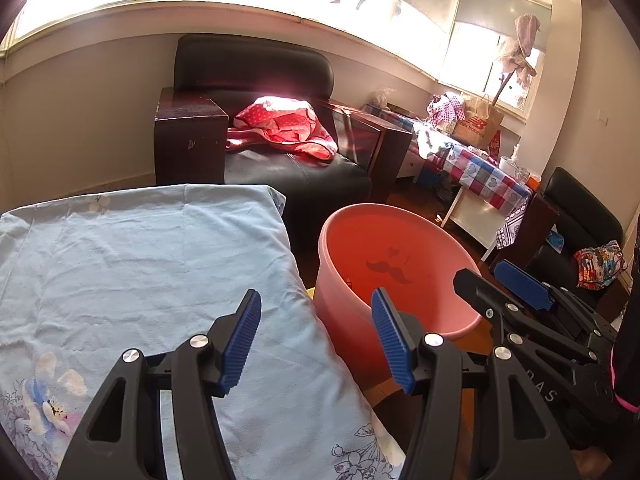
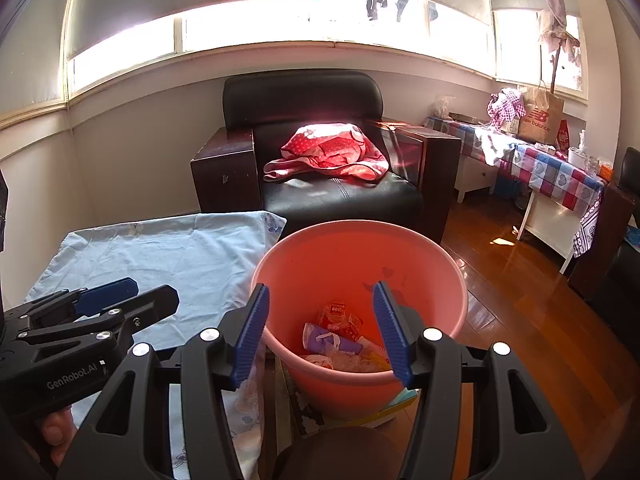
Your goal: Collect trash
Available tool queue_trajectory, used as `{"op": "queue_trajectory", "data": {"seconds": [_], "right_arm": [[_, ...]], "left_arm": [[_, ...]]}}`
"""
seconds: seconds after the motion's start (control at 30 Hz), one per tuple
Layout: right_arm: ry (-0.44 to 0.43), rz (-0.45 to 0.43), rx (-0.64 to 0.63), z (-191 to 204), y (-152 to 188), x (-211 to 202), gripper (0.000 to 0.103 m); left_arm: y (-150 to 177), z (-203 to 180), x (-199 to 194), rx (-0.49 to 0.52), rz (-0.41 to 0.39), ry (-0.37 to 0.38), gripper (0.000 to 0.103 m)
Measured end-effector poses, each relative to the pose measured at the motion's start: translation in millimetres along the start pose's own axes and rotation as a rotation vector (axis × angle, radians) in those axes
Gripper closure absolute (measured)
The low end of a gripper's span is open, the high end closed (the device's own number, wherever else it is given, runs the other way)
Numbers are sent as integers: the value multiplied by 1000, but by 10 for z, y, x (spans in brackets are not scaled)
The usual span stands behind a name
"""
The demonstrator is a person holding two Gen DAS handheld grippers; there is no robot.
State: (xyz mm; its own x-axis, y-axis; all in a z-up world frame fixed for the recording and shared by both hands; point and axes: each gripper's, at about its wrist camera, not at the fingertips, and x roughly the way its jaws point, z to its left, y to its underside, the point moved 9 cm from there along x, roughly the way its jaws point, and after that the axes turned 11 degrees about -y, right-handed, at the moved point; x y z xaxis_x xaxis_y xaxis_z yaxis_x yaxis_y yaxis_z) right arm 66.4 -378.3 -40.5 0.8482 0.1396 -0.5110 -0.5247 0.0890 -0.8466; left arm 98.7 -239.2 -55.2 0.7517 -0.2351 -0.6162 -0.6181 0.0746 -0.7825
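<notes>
Nearest the right wrist camera, the right claw hangs released, its blue pads apart with nothing between them, above the mouth of the pink bucket. Inside the bucket lies the trash: crumpled wrappers and plastic scraps at the bottom. The left claw is likewise released and empty, poised over the edge of the tabletop covered by a light blue floral cloth, just beside the bucket. Farther back stands a black armchair with a red dotted garment on its seat, under bright windows.
</notes>
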Motion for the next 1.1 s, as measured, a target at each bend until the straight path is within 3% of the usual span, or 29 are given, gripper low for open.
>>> {"op": "queue_trajectory", "data": {"seconds": [0.17,0.7,1.1], "right_arm": [[-17,23,-1,133,63,-6,48],[10,-80,-28,448,8,-317,49],[22,-81,-26,583,62,-323,49]], "left_arm": [[-28,68,-111,1,-32,-18,46],[-51,226,-409,-15,-103,-66,46],[30,393,-483,-50,-94,-83,46]]}}
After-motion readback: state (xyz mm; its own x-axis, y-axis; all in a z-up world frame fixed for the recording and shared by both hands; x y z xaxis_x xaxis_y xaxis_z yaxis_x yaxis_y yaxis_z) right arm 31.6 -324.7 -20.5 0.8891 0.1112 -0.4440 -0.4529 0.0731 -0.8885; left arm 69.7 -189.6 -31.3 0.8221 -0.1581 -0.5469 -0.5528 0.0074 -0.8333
